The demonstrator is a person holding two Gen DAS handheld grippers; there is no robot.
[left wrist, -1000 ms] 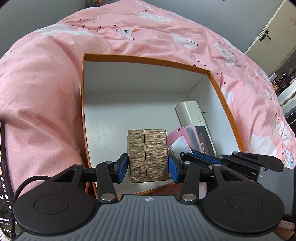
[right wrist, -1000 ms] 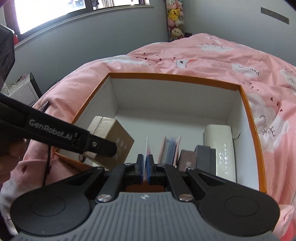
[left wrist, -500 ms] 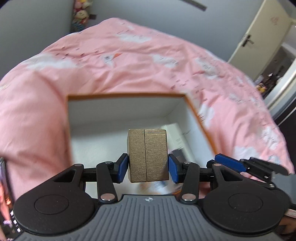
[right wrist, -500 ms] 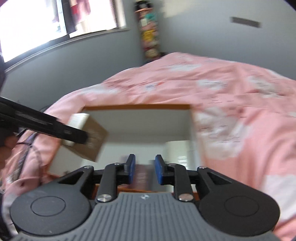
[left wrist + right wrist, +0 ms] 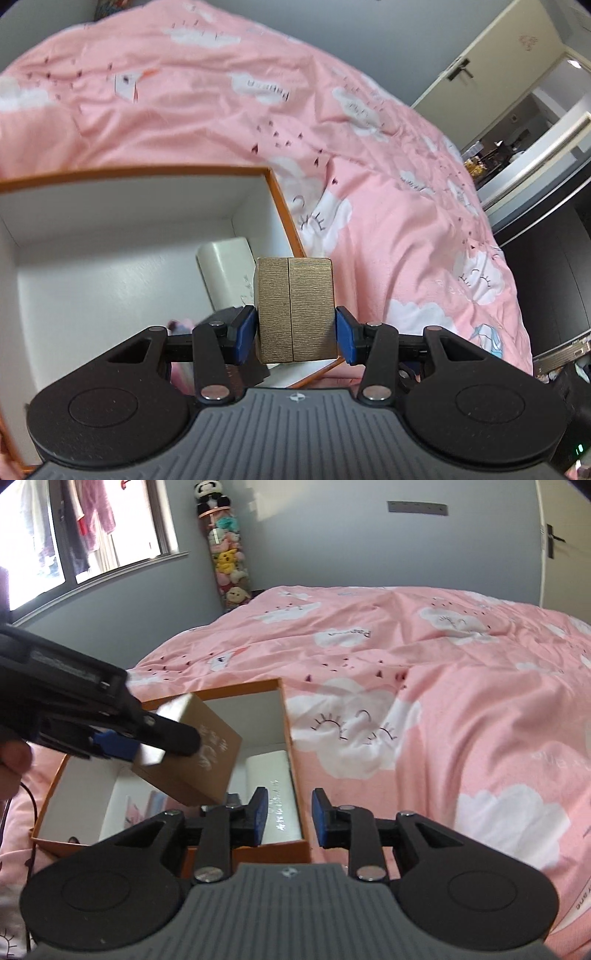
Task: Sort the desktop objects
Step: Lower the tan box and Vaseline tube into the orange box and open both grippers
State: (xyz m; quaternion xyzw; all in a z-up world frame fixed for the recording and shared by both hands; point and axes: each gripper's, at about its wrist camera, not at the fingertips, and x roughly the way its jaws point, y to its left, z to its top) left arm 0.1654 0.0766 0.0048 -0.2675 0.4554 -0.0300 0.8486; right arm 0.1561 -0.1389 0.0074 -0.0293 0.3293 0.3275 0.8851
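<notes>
Left tool (image 5: pixel 295 328) pinches gold box (image 5: pixel 294 312); only the right view shows right tool (image 5: pixel 289 818) opening, empty

orange box (image 5: pixel 284 206) left floor bare; white case (image 5: pixel 227 273) along right wall.

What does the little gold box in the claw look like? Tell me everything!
The gold box is a small brownish-gold block with a fine ribbed texture that looks like card, and a seam down the middle of one face. Another face carries pale printed writing, too blurred to read. The left claw pinches it by two opposite sides with blue pads, holding it in the air, tilted, above the open orange box. Nothing else touches it.
</notes>
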